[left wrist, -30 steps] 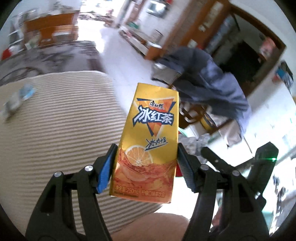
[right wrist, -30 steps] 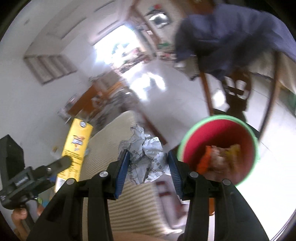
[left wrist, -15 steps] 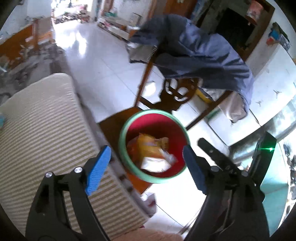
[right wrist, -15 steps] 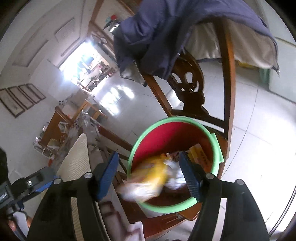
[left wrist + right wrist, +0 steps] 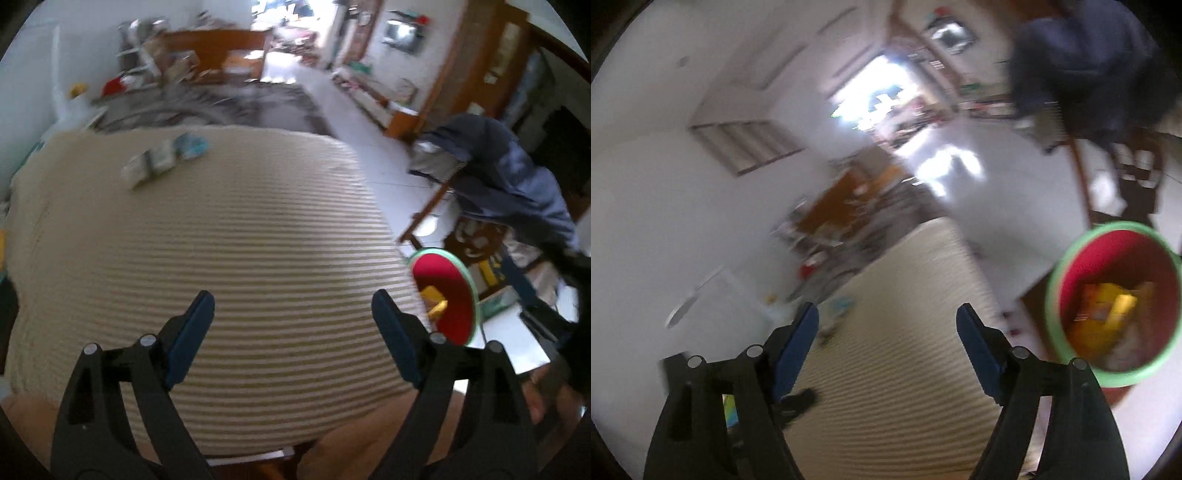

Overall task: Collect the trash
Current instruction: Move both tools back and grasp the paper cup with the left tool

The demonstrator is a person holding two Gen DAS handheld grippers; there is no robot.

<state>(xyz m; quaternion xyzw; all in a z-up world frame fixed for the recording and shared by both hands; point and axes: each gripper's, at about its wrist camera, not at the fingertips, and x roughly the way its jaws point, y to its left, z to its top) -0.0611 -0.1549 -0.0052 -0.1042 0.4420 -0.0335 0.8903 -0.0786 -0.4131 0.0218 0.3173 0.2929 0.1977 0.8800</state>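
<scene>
My left gripper hangs over the striped beige table, jaws still opening, nothing between them. The red bin with a green rim stands off the table's right edge, yellow trash inside. A crushed plastic bottle with a blue label lies at the far left of the table. My right gripper is also opening and empty above the same table. From the right wrist the bin is at the right, holding the yellow carton.
A wooden chair draped with a dark blue jacket stands right of the bin. White tiled floor runs beyond the table. Cluttered shelves and a wooden cabinet line the far wall. The left gripper's dark body shows at the right wrist view's lower left.
The left gripper let go of the yellow drink carton and the right let go of the crumpled paper; both now lie in the bin. Both grippers have swung back over the table.
</scene>
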